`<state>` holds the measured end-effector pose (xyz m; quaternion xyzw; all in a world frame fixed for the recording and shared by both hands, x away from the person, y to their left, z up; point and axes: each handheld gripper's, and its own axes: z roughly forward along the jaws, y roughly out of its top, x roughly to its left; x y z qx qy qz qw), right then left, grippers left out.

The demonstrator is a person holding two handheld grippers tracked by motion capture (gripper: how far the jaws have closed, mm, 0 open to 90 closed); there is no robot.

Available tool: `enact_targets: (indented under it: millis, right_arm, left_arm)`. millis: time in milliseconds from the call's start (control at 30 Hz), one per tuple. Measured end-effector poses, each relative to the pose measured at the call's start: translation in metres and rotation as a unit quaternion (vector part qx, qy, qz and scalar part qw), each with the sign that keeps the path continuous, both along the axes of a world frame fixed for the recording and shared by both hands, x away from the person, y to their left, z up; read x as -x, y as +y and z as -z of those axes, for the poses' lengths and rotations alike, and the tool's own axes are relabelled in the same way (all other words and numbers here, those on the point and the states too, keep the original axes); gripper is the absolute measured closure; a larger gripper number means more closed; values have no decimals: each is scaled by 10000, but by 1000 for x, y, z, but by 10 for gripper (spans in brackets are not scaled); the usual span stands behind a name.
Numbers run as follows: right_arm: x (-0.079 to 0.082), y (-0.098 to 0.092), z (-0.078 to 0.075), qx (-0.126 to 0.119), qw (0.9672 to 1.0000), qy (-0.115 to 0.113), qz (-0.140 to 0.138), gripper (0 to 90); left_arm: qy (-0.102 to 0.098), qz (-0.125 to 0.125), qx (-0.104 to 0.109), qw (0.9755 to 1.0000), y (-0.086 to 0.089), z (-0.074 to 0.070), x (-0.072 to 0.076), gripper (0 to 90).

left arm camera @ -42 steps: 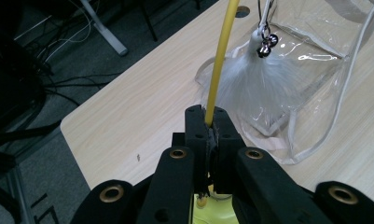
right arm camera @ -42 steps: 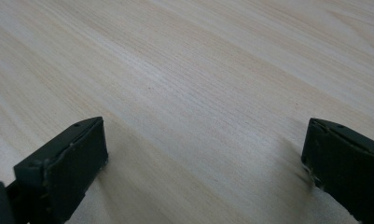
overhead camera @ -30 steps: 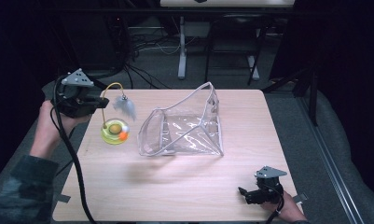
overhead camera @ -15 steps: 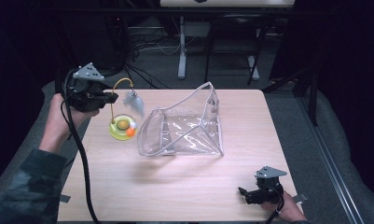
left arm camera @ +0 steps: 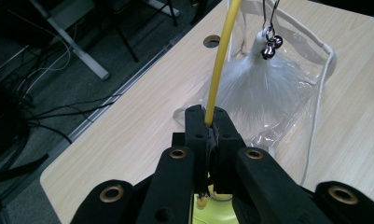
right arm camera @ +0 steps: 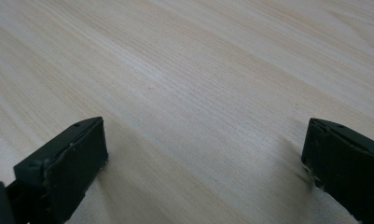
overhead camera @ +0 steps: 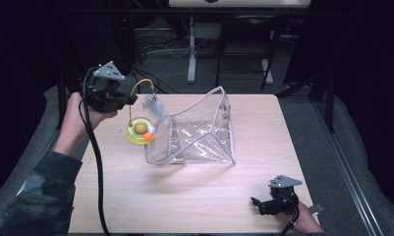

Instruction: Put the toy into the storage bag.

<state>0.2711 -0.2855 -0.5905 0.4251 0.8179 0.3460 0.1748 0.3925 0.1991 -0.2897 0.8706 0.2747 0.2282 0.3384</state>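
1. The left gripper [overhead camera: 128,100] is held up in the person's left hand [overhead camera: 79,118], beyond the left edge of the table [overhead camera: 194,201]; its jaws point toward the table and are pressed together on a thin yellow wire [left arm camera: 219,60].
2. The left forearm, in a dark patterned sleeve [overhead camera: 40,196], rises from the table's near left corner.
3. The right gripper [overhead camera: 256,202] rests low at the table's near right corner, jaws wide apart with nothing between them, pointing left.
4. The right hand [overhead camera: 302,221] holds it from behind, at the table's near edge.
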Motion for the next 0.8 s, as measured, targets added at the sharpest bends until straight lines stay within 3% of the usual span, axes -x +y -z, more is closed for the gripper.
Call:
enact_targets:
  millis: [533,800]
  right_arm:
    - [0,-1,-1,90,10000,11,-10,0]
    - [1,0,0,-44,10000,-23,-10,0]
  left_arm:
    - [129,237,-136,9995,-28,6,-10,881]
    - [238,349,28,9991,-36,13,-18,881]
